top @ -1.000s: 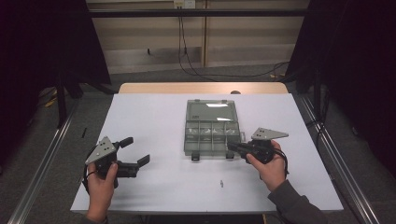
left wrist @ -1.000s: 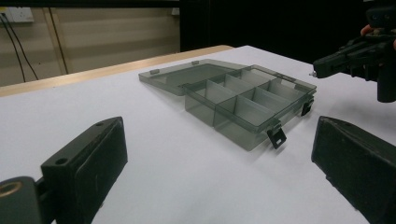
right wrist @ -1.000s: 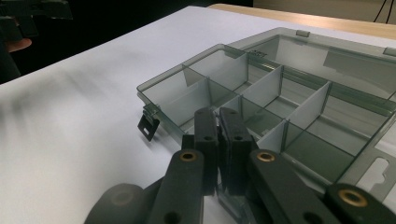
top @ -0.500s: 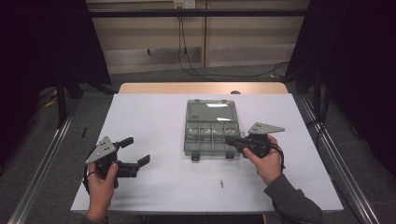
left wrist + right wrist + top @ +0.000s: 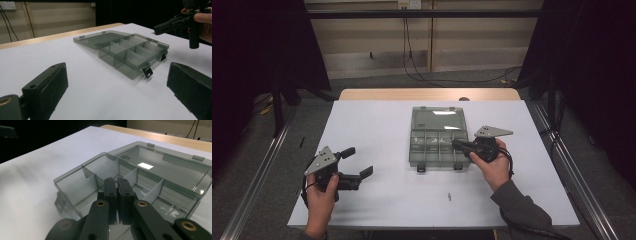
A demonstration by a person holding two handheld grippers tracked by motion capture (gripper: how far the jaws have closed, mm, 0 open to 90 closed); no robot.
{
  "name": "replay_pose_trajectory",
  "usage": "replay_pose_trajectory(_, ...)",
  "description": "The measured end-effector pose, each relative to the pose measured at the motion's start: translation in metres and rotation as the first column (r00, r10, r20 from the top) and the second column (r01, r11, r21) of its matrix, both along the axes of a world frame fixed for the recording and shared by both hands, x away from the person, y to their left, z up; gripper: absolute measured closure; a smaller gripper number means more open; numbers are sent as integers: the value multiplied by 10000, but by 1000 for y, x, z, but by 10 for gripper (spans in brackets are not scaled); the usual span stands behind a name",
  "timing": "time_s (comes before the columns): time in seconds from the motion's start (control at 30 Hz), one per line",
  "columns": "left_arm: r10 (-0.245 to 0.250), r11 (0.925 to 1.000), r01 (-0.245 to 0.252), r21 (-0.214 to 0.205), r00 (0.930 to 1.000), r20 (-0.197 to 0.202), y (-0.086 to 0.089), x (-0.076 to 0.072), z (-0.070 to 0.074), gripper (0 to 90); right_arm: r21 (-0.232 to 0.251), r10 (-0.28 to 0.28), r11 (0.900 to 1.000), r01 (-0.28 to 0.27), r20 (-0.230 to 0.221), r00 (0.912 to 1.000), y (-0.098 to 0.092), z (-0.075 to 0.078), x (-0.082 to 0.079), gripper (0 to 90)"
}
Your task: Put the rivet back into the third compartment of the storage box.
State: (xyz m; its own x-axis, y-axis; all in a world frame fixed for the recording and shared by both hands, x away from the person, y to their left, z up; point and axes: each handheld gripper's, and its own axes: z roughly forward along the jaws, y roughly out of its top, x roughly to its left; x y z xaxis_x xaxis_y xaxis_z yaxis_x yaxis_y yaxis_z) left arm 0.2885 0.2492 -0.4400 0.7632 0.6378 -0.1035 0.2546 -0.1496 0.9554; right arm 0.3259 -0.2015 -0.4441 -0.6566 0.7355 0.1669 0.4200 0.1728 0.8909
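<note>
The white-topped desk (image 5: 377, 125) carries one main thing: a smoky grey, see-through plastic organiser box (image 5: 439, 145) with its hinged lid (image 5: 437, 118) thrown flat open on the far side. The box sits at the middle of the desk, a little toward the person's right, and its tray is split by thin walls into several compartments (image 5: 100, 168); I cannot make out anything lying in them.

Judged by its look, the box is light, stiff and thin-walled, with smooth, glossy faces that would slip between hard pads. It should slide on the desk if pushed from one side, and the divider walls and hinge could crack under a hard squeeze. The surest holds seem to be the tray's outer rim or the lid's free edge, with the tray steadied from the other side.

Two small black latches (image 5: 148, 72) hang off the box's near wall. A tiny dark speck (image 5: 449, 196) lies on the desk nearer the person than the box.

The right gripper (image 5: 455, 144) hovers over the box's right-hand compartments, jaws pressed together on nothing. The left gripper (image 5: 357, 162) rests well to the left of the box, jaws spread wide, empty.
</note>
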Motion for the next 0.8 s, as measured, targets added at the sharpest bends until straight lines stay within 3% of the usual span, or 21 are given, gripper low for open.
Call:
replay_pose_trajectory(0.43, -57, 10000, 57, -30, 10000, 55, 1, 1, 0, 34, -64, -452, 9990, 452, 7, 9990, 3, -1, 16, 879)
replay_pose_trajectory(0.47, -76, 9998, 75, 174, 10000, 60, 2, 1, 1, 34, -77, -459, 9989, 459, -1, 9989, 3, -1, 18, 879)
replay_pose_trajectory(0.8, 8, 10000, -8, 14, 10000, 40, 2, 1, 0, 35, -243, -636, 9977, 634, -55, 9980, 6, -4, 31, 879)
